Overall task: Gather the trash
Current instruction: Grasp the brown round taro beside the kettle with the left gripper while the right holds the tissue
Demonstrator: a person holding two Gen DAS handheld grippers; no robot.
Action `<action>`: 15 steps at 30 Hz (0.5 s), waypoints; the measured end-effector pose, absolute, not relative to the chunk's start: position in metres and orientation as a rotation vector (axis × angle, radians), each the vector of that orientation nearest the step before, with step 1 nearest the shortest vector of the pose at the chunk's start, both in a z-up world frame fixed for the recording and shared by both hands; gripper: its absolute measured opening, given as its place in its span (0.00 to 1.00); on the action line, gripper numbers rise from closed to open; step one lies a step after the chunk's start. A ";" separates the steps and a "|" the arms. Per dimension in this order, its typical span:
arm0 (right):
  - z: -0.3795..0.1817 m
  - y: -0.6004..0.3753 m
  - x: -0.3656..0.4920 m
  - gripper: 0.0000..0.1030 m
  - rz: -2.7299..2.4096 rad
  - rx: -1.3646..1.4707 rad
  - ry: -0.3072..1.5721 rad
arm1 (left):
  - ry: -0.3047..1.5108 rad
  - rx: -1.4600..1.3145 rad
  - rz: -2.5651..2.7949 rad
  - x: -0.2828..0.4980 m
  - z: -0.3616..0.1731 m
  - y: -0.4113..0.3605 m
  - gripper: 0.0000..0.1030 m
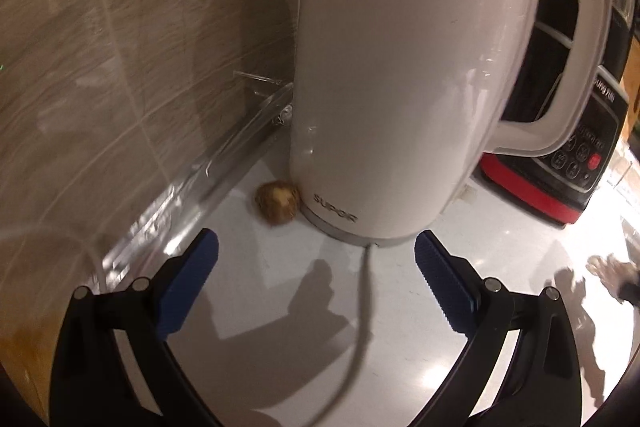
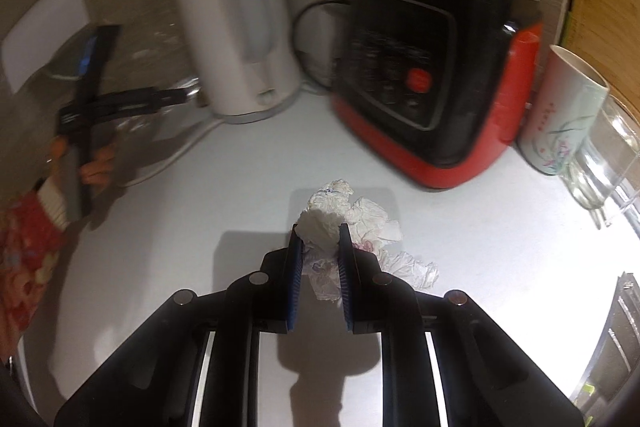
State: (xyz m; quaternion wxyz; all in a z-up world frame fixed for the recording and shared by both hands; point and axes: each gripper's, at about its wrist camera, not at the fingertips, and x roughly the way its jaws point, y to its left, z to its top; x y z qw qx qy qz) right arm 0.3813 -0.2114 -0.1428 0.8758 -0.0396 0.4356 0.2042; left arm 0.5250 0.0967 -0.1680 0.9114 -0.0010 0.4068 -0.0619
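Note:
A small brown round scrap (image 1: 277, 203) lies on the white counter against the base of a white kettle (image 1: 400, 75), close to the tiled wall. My left gripper (image 1: 316, 247) stands open just short of it, blue pads wide apart with nothing between them. In the right wrist view my right gripper (image 2: 320, 229) is shut on a crumpled white tissue (image 2: 352, 215), which bulges past the fingertips and trails to the right. The same tissue (image 1: 612, 273) shows at the right edge of the left wrist view. The left gripper (image 2: 96, 87) appears blurred at the left, held by a hand.
A black and red cooker (image 2: 432, 75) stands behind the tissue, right of the kettle (image 2: 236, 39). A white flowered mug (image 2: 560, 115) and clear glassware (image 2: 604, 163) sit at the right. The kettle's cord (image 1: 360, 315) runs across the counter between the left fingers.

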 end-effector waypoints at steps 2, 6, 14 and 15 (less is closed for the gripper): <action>-0.139 -0.193 0.377 0.18 0.468 -0.082 0.918 | 0.852 0.019 -0.125 0.534 -0.173 0.100 0.91; -0.139 -0.168 0.371 0.19 0.529 -0.081 0.936 | 0.899 0.045 -0.136 0.553 -0.189 0.103 0.80; -0.131 -0.170 0.341 0.20 0.573 -0.047 0.955 | 0.934 0.058 -0.196 0.572 -0.203 0.114 0.72; -0.130 -0.173 0.338 0.20 0.572 -0.047 0.959 | 0.942 0.061 -0.196 0.575 -0.205 0.117 0.67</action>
